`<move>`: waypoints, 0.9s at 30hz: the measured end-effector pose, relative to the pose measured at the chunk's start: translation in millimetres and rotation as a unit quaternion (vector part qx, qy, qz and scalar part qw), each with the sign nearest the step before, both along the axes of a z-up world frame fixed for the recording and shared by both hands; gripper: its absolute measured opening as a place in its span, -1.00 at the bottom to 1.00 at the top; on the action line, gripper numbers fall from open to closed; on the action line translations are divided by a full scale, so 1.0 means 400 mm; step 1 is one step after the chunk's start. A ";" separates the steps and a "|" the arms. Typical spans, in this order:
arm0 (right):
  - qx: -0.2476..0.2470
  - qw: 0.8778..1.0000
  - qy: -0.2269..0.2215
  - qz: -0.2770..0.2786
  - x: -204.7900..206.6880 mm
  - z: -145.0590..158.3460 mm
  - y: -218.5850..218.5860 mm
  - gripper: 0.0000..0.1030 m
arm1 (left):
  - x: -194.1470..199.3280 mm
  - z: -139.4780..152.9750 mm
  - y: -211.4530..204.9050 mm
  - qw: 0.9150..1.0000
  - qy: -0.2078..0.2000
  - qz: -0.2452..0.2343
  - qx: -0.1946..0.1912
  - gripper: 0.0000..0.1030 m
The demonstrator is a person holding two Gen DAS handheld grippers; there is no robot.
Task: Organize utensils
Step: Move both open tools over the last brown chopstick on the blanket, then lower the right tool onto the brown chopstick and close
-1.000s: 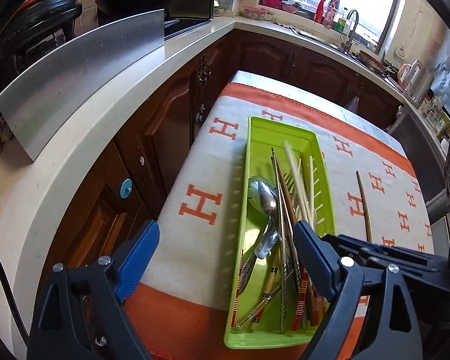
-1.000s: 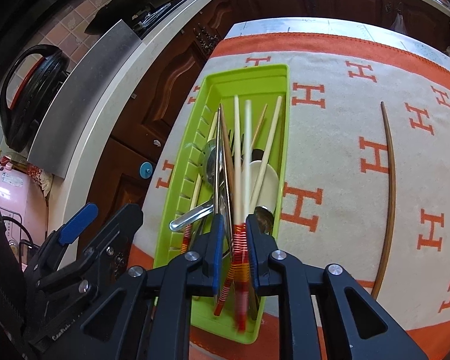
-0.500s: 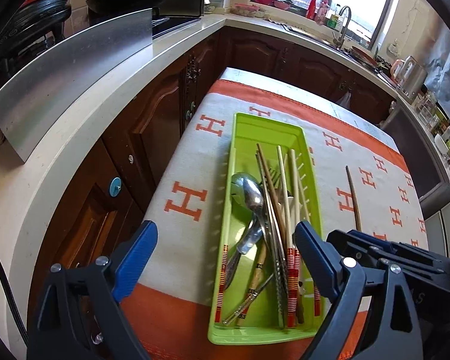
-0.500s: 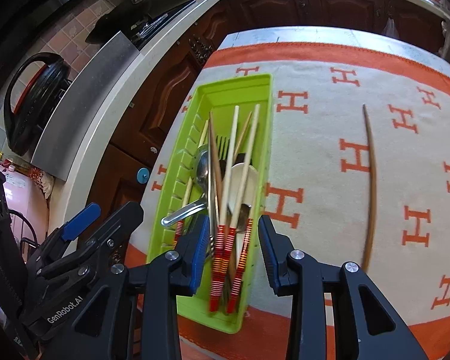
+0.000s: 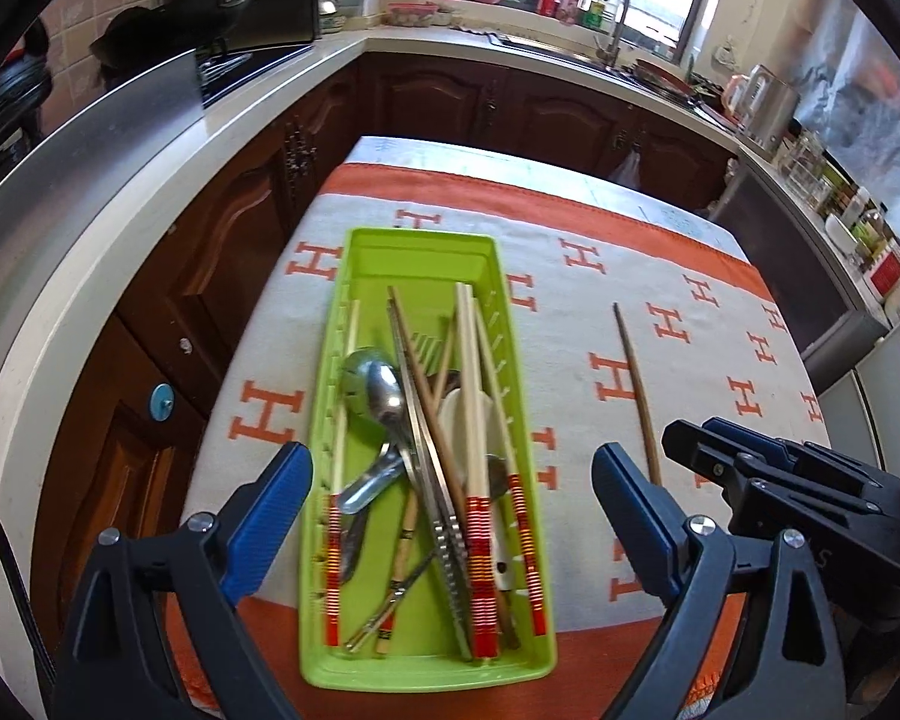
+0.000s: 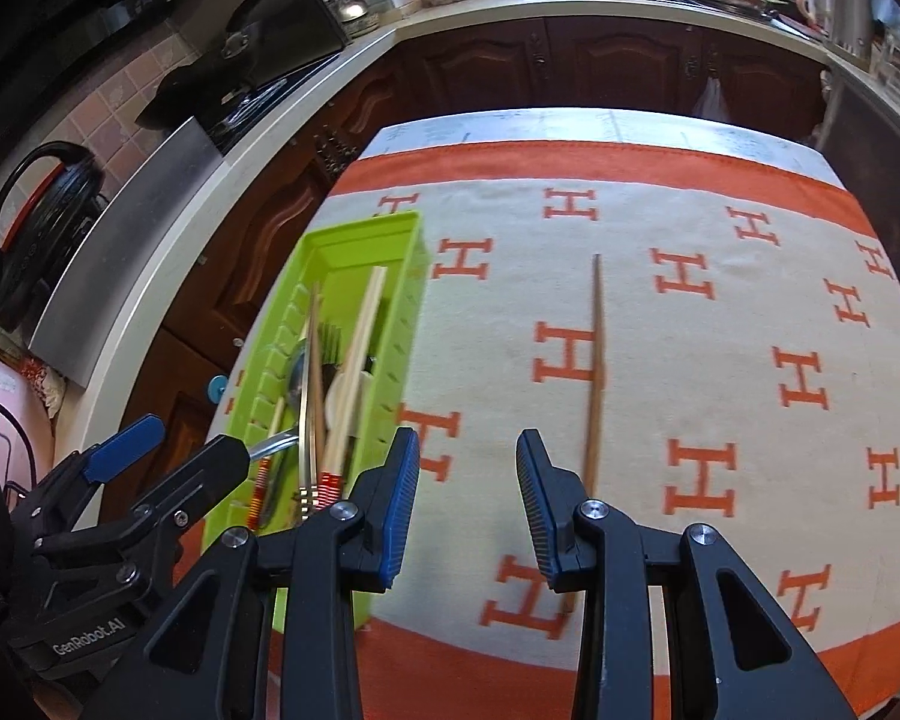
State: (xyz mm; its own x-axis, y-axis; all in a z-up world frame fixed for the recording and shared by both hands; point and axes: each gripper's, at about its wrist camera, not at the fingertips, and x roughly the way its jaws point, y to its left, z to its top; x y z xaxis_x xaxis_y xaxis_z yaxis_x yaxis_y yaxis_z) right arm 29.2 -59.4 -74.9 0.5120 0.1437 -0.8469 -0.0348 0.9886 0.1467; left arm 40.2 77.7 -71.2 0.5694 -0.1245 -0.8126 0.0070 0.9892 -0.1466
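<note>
Red-banded chopsticks (image 5: 483,546) that the right tool (image 6: 468,501) pinched a second ago now lie in the green tray (image 5: 513,663) among a spoon (image 5: 384,396), metal chopsticks and a fork. Its fingers have spread and swung over the H-patterned cloth (image 6: 720,360), beside a lone brown chopstick (image 6: 595,372). "GenRobot.AI" marks the left tool (image 5: 450,516), spread wide around the tray's near end.
</note>
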 end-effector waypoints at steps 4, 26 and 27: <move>-0.008 1.000 0.002 -0.018 -0.001 -0.018 -0.055 -0.34 | 0.020 -0.009 -0.045 1.000 0.006 -0.019 0.005 0.81; -0.034 0.998 0.055 -0.017 0.050 -0.219 -0.124 -0.34 | 0.120 -0.097 -0.170 0.996 0.033 -0.044 0.066 0.84; -0.040 0.998 0.051 -0.014 0.053 -0.227 -0.120 -0.34 | 0.123 -0.100 -0.171 0.996 0.034 -0.044 0.067 0.84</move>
State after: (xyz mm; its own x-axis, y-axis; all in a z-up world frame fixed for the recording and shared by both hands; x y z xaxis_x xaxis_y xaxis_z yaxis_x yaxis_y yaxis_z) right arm 50.2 -107.2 -165.5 0.4257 0.0603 -0.9029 0.0049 0.9976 0.0689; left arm 89.5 9.2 -111.2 0.5038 -0.0584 -0.8619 0.0889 0.9959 -0.0156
